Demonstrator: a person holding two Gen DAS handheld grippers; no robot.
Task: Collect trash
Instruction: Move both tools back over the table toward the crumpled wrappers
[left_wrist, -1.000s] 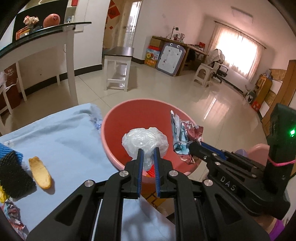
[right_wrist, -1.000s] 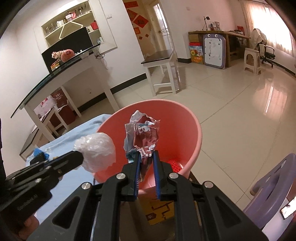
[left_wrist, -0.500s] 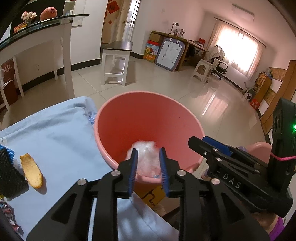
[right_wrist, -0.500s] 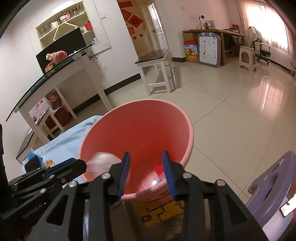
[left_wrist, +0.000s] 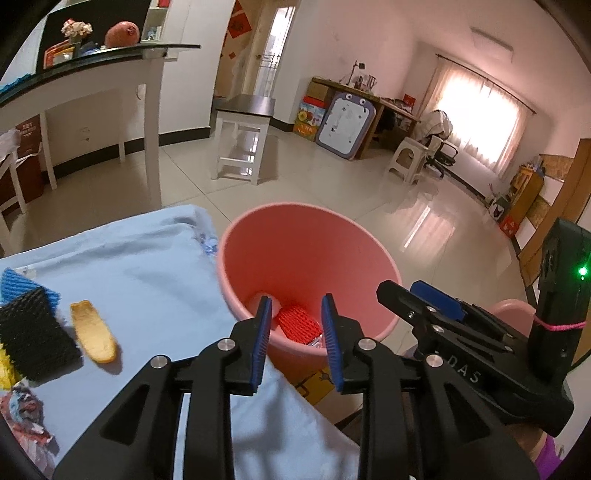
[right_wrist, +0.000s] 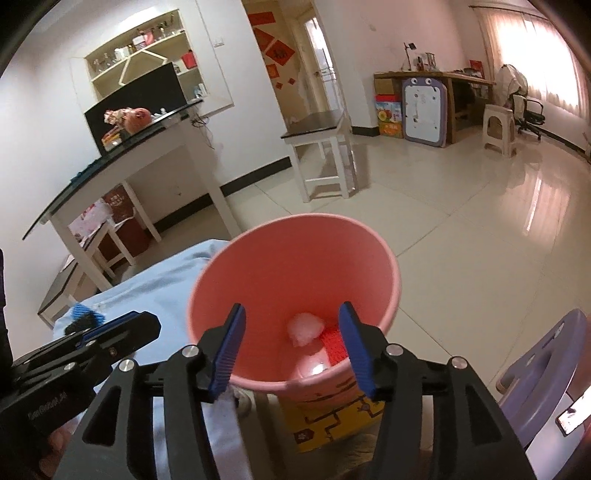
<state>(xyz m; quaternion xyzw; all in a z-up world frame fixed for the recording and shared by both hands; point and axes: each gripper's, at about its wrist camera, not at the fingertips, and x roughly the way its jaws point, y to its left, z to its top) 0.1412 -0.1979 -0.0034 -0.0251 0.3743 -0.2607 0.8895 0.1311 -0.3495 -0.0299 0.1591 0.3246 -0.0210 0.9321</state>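
Right wrist view: right gripper (right_wrist: 291, 347) and left gripper (left_wrist: 293, 325) hang over the pink bucket (right_wrist: 391, 266) at the table's edge, so dropped trash lands inside. Both jaws are opening with nothing between them; a white plastic wad (right_wrist: 304, 328) lies at the bottom.

Round pink plastic bucket (right_wrist: 373, 258), upright, just beside blue-clothed bench edge. Inside at bottom: crumpled clear plastic wad (right_wrist: 304, 328), red mesh foam piece (left_wrist: 297, 323). On bench: yellow peel strip (left_wrist: 92, 332), black foam net (left_wrist: 31, 334).
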